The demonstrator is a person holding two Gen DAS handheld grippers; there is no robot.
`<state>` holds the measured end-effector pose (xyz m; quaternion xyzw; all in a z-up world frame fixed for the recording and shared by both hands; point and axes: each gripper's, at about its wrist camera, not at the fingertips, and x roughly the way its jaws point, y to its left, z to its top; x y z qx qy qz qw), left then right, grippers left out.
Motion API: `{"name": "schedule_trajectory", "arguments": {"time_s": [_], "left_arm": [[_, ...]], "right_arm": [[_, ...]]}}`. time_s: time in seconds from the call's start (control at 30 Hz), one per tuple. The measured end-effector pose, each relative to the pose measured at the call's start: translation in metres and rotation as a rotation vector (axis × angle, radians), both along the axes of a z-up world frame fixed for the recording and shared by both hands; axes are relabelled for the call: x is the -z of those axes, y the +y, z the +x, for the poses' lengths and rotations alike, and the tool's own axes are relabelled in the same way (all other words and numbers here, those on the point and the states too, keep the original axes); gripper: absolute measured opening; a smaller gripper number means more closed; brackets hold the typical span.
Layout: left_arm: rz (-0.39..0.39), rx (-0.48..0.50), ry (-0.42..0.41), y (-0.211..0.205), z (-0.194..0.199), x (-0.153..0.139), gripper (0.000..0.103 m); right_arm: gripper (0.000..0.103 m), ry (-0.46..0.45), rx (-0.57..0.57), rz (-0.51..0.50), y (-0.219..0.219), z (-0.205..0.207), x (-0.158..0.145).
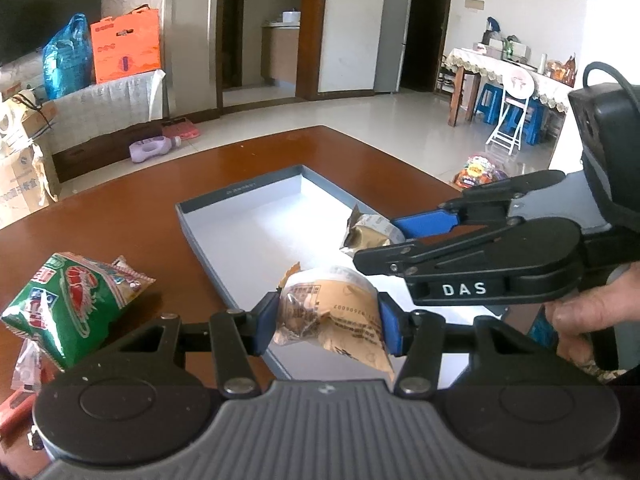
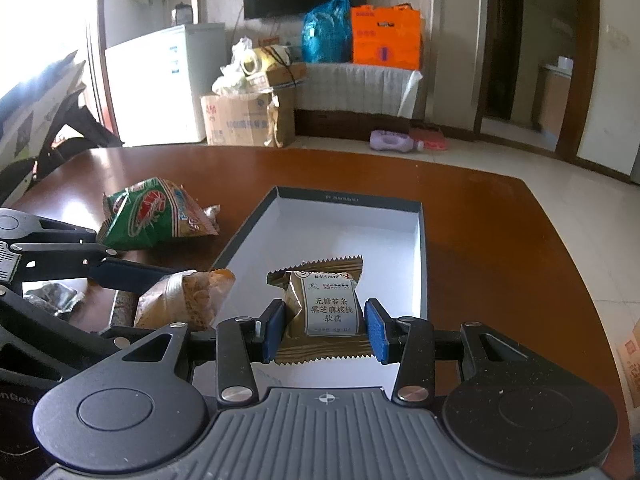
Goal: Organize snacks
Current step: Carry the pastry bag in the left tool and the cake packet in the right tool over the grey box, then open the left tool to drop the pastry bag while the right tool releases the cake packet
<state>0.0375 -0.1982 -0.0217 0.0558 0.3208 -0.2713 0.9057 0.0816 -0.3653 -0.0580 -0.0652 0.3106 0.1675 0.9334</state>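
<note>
Both tongs loaded, both over the box.

Left tongs [image 1: 326, 322]: part closed, blue pads pressing on either side of a tan snack packet [image 1: 330, 312]. Packet is crumpled; its long axis runs roughly away from me, crimped end pointing toward the far side of the table and a loose corner hanging back toward the tongs body. It hangs over the near left rim of the grey box [image 1: 200, 236].

Right tongs [image 2: 326, 330]: also part closed, clamped on a gold cake packet [image 2: 322, 308]. Label faces up and reads upright in the right wrist view. Long axis runs away from me, one serrated edge toward the far box wall and the other just past the pads on my side. It sits over the near half of the box interior; I cannot tell whether it touches the floor of the box.

In the left wrist view the right tongs come in from the right edge with a hand [image 1: 588, 312] on the grip.

Box is open, white inside, long axis running toward the far edge of the table [image 2: 480, 220].

Green shrimp snack bag [image 2: 156, 216] lies on the table left of the box, apart from it. A dark wrapper [image 2: 54, 298] lies near the table's near left edge.
</note>
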Motion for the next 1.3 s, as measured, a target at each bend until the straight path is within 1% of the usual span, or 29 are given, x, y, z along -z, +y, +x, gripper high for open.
{"name": "schedule_trajectory", "arguments": {"time_s": [0.33,0.6,1.07,1.17,1.2,1.3], "left_arm": [[0.025,0.033,0.044,-0.013,0.015,0.010,0.051],[0.045,0.042,0.065,-0.025,0.028,0.018,0.051],[0.065,0.056,0.094,-0.037,0.042,0.032,0.053],[0.057,0.065,0.084,-0.041,0.042,0.030,0.055],[0.061,0.063,0.079,-0.042,0.042,0.030,0.058],[0.056,0.060,0.077,-0.042,0.043,0.031,0.058]], "right_arm": [[0.044,0.028,0.008,-0.014,-0.005,0.003,0.008],[0.044,0.088,-0.005,-0.062,-0.005,0.006,0.021],[0.045,0.107,-0.004,-0.068,-0.008,0.005,0.024],[0.046,0.105,-0.003,-0.065,-0.009,0.005,0.023],[0.046,0.104,-0.002,-0.062,-0.009,0.005,0.023],[0.048,0.091,-0.002,-0.052,-0.010,0.004,0.020]]}}
